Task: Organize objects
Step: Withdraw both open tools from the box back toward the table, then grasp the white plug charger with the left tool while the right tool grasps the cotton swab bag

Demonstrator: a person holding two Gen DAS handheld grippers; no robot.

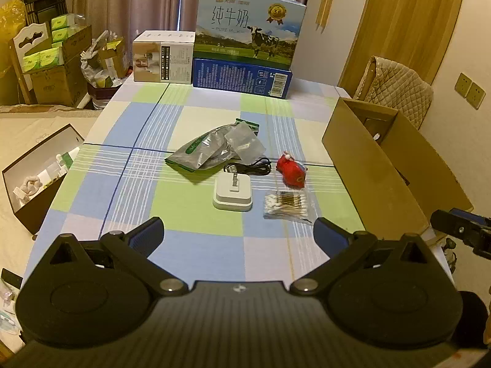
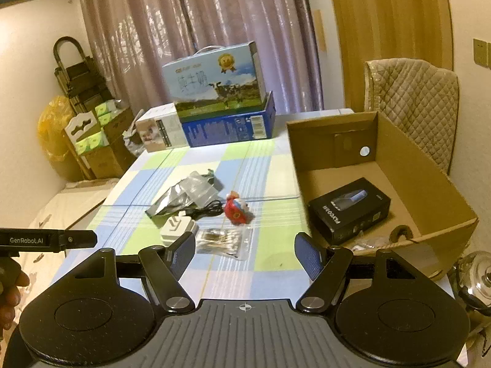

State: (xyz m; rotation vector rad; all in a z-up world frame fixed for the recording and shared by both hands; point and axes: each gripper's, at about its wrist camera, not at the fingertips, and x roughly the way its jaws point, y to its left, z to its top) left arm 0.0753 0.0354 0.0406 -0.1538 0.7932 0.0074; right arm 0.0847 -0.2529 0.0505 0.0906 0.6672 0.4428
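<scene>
**Clutter waits in one patch, box open beside it**

Clutter to sort lies bunched mid-tabletop: swabs (image 1: 287,206) nearest me, a white charger (image 1: 233,195) just left of them, a red toy (image 1: 291,170) behind, a black cable (image 1: 251,166) touching the charger's far edge, and a foil pouch (image 1: 211,148) with a clear bag farthest back. Bunched that close, each piece is an easy reach from either side.

My left gripper (image 1: 237,239) hangs over the near tabletop (image 1: 122,165), fingers spread as wide as they go and empty, lined up roughly with the charger and swabs; I judge that width suits the blocky charger. My right gripper (image 2: 245,253) is parted a good way too, holding nothing, its fingers framing the swabs from that side.

The cardboard box (image 2: 442,202) stands open to the right, near wall low toward me, so things can drop in without a lift over a flap. A black carton (image 2: 349,210) already lies inside, which suggests that is where the rest belongs.
</scene>
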